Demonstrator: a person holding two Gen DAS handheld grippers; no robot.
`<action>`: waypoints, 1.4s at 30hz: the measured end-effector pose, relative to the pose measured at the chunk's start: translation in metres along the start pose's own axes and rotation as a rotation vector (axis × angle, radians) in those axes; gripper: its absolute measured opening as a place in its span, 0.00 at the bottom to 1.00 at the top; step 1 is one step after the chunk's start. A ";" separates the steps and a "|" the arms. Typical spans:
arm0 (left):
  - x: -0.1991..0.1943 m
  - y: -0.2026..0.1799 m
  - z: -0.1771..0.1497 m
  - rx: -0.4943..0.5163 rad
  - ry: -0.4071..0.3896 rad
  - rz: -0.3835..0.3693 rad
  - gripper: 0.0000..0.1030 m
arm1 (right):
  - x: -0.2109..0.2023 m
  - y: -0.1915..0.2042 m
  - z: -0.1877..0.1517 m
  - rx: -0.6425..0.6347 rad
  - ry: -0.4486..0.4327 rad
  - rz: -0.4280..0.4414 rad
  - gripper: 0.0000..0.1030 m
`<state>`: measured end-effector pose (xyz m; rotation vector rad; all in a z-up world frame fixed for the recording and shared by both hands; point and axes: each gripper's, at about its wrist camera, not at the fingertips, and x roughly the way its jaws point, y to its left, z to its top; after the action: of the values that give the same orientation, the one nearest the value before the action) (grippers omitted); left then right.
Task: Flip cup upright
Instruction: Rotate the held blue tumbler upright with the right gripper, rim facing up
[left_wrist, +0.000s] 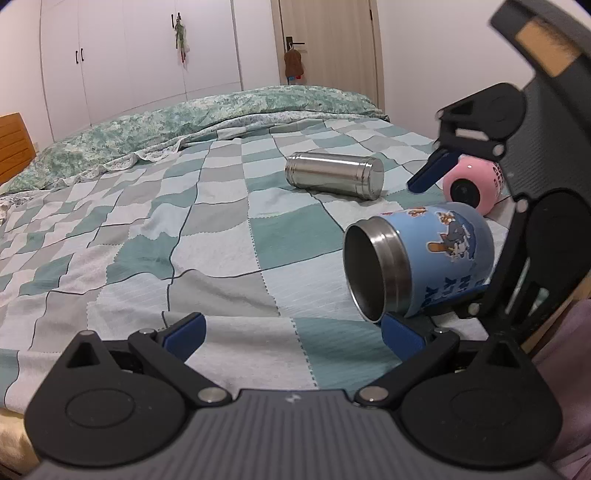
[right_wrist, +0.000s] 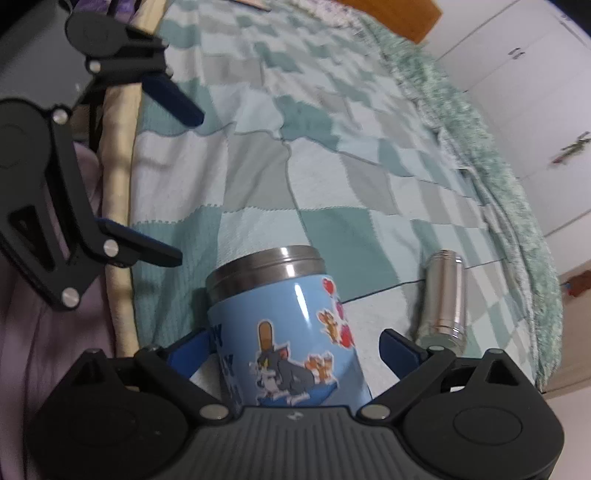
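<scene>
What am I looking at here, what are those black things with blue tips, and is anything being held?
These are two hand-held tongs, each carrying a wide-angle camera that looks along its fingers. One picture comes from the left tongs, which are open and hold nothing. The other comes from the right tongs, whose blue tips sit either side of the blue cartoon cup; whether they are pressing on it I cannot tell. The cup is tipped over, mouth sideways, above a checkered bedspread. A steel bottle and a pink cup lie on the bed.
</scene>
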<state>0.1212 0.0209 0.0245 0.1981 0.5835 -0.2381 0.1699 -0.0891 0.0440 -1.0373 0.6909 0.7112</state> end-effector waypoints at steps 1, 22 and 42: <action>0.001 0.001 0.000 0.000 0.001 0.000 1.00 | 0.005 -0.001 0.002 -0.003 0.011 0.018 0.91; -0.008 0.020 0.005 0.018 -0.075 -0.062 1.00 | 0.007 -0.098 -0.024 0.842 0.345 0.180 0.82; 0.016 0.030 0.020 0.061 -0.084 -0.112 1.00 | 0.056 -0.133 -0.050 1.281 0.380 0.105 0.81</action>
<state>0.1527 0.0418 0.0356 0.2135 0.5053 -0.3716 0.2997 -0.1690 0.0503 0.0707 1.2813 0.0436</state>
